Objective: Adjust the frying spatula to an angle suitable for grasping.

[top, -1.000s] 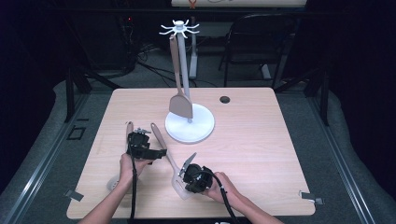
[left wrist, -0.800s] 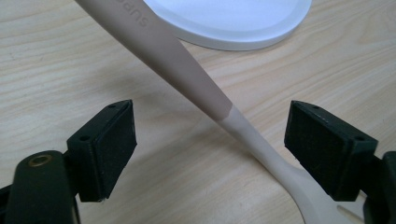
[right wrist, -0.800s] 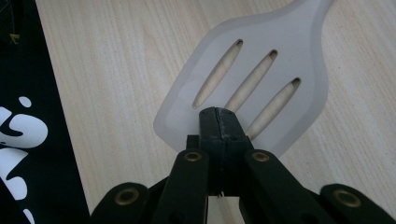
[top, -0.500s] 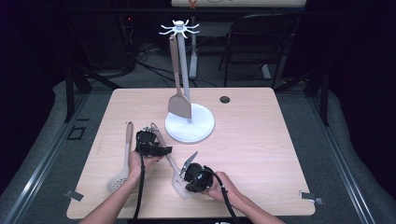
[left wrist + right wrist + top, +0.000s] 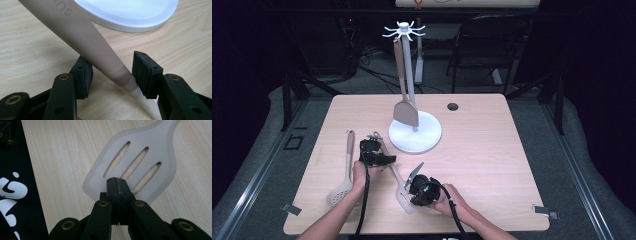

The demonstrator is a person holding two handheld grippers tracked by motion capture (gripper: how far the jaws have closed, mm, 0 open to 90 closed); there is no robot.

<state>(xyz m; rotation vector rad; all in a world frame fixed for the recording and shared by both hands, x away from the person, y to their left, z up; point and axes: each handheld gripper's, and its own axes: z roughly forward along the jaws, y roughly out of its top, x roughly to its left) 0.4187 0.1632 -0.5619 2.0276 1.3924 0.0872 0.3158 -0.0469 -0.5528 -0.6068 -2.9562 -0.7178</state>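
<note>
A: Left tongs (image 5: 111,75) spread open, one jaw each side of the slotted turner's handle (image 5: 82,40), not pressing it. Right tongs (image 5: 117,185) shut, pads together, nothing seen between them; tips over the edge of the turner's slotted blade (image 5: 140,162).

B: Position of the turner?

A: Flat on the worktop (image 5: 492,150), near the front edge. Handle runs toward the white stand base (image 5: 415,132); blade lies by the right tongs in the high view.

B: Surroundings?

A: White base just beyond the left tongs, close to the handle end. A solid spatula (image 5: 404,100) hangs from the stand's hooked top (image 5: 403,31), its blade down near the base. A slotted spoon (image 5: 343,172) lies left of the left hand (image 5: 362,172), apart from it. Small dark round spot (image 5: 453,106) farther back on the worktop.
</note>
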